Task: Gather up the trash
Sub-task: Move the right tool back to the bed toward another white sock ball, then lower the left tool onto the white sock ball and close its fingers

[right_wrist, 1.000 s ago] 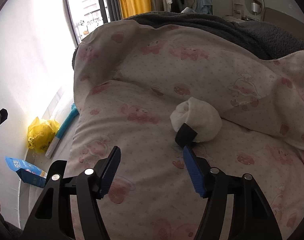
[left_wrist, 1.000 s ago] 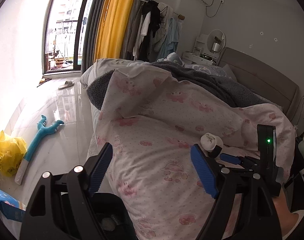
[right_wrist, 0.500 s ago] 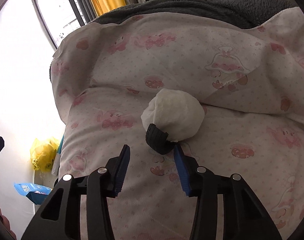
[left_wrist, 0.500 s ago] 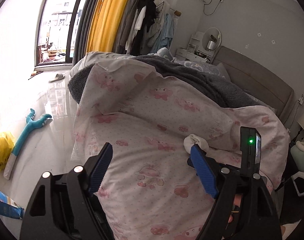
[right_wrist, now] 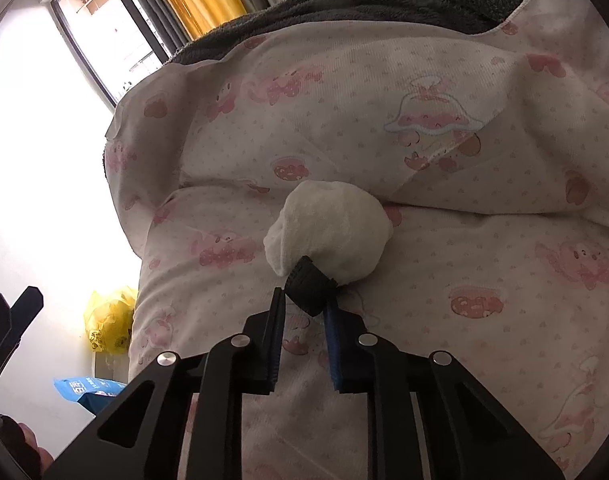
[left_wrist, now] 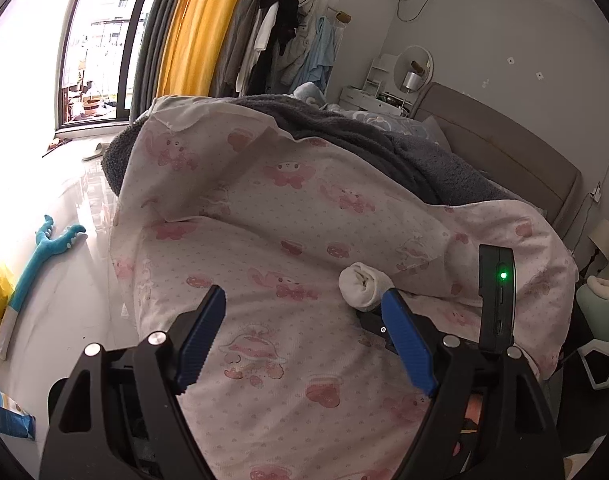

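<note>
A white rolled-up bundle [right_wrist: 332, 228] with a black ribbed end [right_wrist: 310, 286] lies on the pink-patterned quilt [right_wrist: 464, 140]. My right gripper [right_wrist: 304, 304] is shut on that black end, its blue pads pressing it from both sides. In the left wrist view the same bundle [left_wrist: 362, 286] shows just past the tip of the right-hand finger [left_wrist: 404, 344]. My left gripper [left_wrist: 304, 308] stands wide open above the quilt [left_wrist: 264, 220] with nothing between its fingers. The right gripper's black body with a green light [left_wrist: 496, 300] rises beside it.
A grey fleece blanket [left_wrist: 384, 148] covers the far part of the bed. On the glossy floor to the left lie a yellow plastic bag [right_wrist: 106, 316], a blue packet [right_wrist: 90, 390] and a blue long-handled toy [left_wrist: 36, 264]. A padded headboard [left_wrist: 504, 148] stands at the right.
The right jaws have narrowed and closed onto the bundle's black end as the gripper moved in. The left gripper has drifted over the quilt toward the bundle, still open.
</note>
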`<state>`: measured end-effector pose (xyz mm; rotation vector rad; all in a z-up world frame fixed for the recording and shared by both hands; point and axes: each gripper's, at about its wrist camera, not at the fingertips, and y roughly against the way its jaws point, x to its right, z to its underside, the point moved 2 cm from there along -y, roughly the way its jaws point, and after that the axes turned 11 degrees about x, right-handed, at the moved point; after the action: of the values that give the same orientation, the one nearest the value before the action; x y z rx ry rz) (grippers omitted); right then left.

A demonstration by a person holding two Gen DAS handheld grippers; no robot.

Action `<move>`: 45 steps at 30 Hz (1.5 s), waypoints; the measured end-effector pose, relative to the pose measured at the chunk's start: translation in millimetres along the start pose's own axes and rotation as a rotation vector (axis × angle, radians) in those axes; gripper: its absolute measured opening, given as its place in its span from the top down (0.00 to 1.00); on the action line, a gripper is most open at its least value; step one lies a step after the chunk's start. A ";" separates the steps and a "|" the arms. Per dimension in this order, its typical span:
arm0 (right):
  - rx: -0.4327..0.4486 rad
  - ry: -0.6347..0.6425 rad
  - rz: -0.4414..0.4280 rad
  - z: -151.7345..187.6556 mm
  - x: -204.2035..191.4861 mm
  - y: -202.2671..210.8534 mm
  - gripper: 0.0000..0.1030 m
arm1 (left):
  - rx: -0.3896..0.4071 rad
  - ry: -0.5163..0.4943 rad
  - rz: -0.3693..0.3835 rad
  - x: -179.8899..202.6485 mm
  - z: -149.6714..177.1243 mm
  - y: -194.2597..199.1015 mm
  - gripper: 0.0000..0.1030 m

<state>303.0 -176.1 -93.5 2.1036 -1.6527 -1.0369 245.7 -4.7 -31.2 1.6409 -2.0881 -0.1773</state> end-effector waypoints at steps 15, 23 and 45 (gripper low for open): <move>-0.009 0.035 -0.157 -8.9 27.3 29.3 0.82 | -0.038 -0.010 0.034 28.3 10.5 -30.4 0.20; -0.047 0.108 -0.230 -6.6 35.6 40.8 0.82 | -0.077 0.001 0.072 41.5 17.6 -49.6 0.19; -0.014 0.104 -0.234 -12.7 98.7 76.0 0.82 | -0.191 0.107 0.140 59.8 48.6 -120.2 0.22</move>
<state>265.1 -293.9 -74.6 2.3410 -1.3724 -0.9815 320.2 -103.1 -102.9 1.3589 -2.0282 -0.2297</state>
